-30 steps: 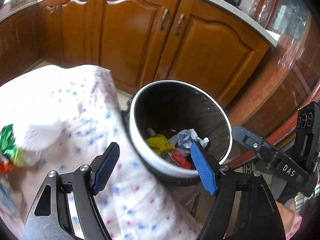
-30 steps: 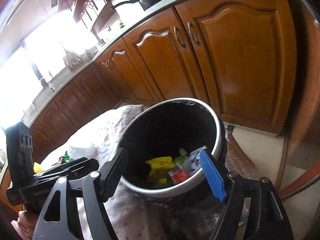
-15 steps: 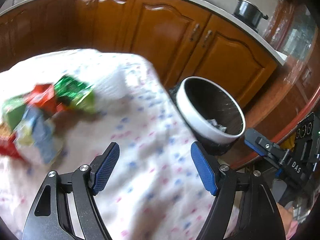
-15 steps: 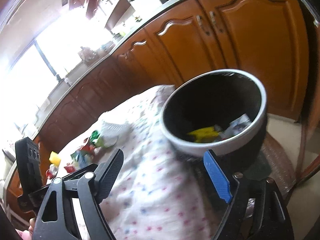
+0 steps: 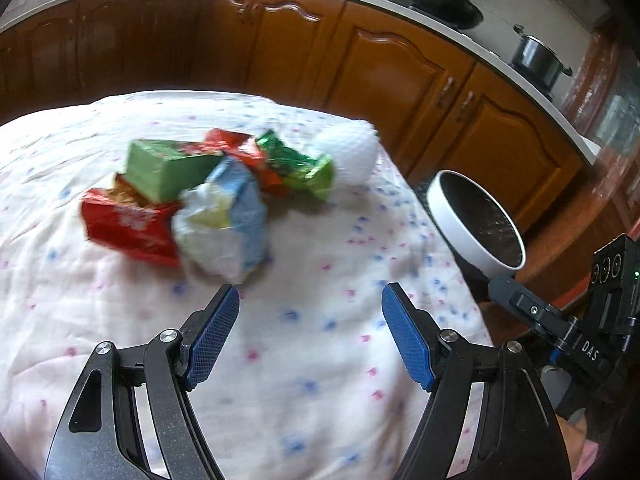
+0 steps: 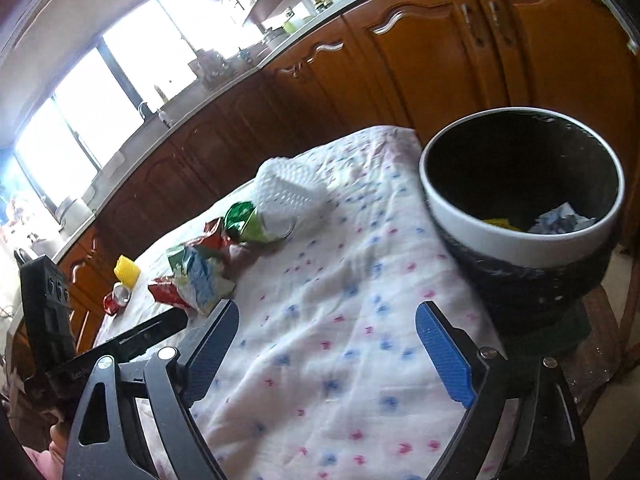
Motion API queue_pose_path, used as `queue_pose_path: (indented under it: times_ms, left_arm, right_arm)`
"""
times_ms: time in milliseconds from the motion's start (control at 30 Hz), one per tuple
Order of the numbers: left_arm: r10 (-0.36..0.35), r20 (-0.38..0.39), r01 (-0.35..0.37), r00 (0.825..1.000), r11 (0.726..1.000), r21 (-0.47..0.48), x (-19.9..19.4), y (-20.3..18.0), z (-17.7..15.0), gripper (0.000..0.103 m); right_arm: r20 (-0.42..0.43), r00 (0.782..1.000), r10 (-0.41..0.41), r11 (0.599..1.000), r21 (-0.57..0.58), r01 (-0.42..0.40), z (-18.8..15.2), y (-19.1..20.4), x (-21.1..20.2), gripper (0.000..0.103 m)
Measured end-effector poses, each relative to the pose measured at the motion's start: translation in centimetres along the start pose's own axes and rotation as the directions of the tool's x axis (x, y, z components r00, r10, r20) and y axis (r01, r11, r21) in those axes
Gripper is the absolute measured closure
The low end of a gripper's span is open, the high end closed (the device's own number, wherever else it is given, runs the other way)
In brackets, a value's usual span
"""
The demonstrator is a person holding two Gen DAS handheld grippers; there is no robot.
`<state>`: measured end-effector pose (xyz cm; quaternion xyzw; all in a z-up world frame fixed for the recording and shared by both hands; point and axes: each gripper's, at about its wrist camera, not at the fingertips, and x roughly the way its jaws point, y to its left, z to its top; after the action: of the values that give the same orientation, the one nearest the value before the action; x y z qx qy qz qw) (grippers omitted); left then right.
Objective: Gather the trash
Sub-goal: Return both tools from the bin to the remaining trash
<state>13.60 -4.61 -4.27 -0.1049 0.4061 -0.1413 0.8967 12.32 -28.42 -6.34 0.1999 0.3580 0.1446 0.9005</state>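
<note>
Both grippers had swung away from the trash bin [image 6: 520, 216] and back over the table's dotted cloth [image 5: 320, 360] within the last second. Left gripper [image 5: 310, 334] hovered with jaws spread wide and empty, just short of the wrapper pile [image 5: 208, 200], the crumpled blue-white bag [image 5: 224, 228] nearest. Right gripper [image 6: 326, 354] was likewise open and empty beside the bin, where earlier scraps lay. That suggested another pickup was coming; a white tissue wad [image 6: 288, 196] also waited on the cloth
</note>
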Motion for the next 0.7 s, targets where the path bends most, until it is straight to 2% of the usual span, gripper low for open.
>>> queue_pose_path:
  times_ms: [133, 333, 467, 567, 700]
  left_arm:
    - [0.026, 0.014, -0.026, 1.000, 1.000, -0.018, -0.4, 1.3, -0.1, 0.028]
    - [0.067, 0.049, -0.066, 0.997, 0.998, -0.015, -0.6, 2.5, 0.5, 0.028]
    - [0.073, 0.047, -0.073, 0.996, 0.997, -0.018, 0.0, 3.0, 1.1, 0.028]
    - [0.082, 0.043, -0.082, 0.996, 0.997, -0.009, 0.6, 3.0, 1.7, 0.028]
    - [0.103, 0.049, -0.103, 0.993, 0.995, -0.004, 1.4, 3.0, 2.5, 0.028]
  right_arm:
    - [0.002, 1.000, -0.006, 0.999, -0.040, 0.006, -0.1, 1.2, 0.7, 0.011]
    - [0.053, 0.997, -0.059, 0.989, -0.133, 0.066, 0.7, 3.0, 1.4, 0.011]
    - [0.040, 0.998, -0.044, 0.990, -0.132, 0.049, 2.1, 3.3, 2.8, 0.011]
    - [0.013, 1.000, 0.009, 0.996, -0.094, -0.008, 3.6, 3.3, 4.0, 0.011]
    - [0.021, 1.000, 0.000, 0.993, -0.117, 0.003, 5.4, 3.9, 5.7, 0.012]
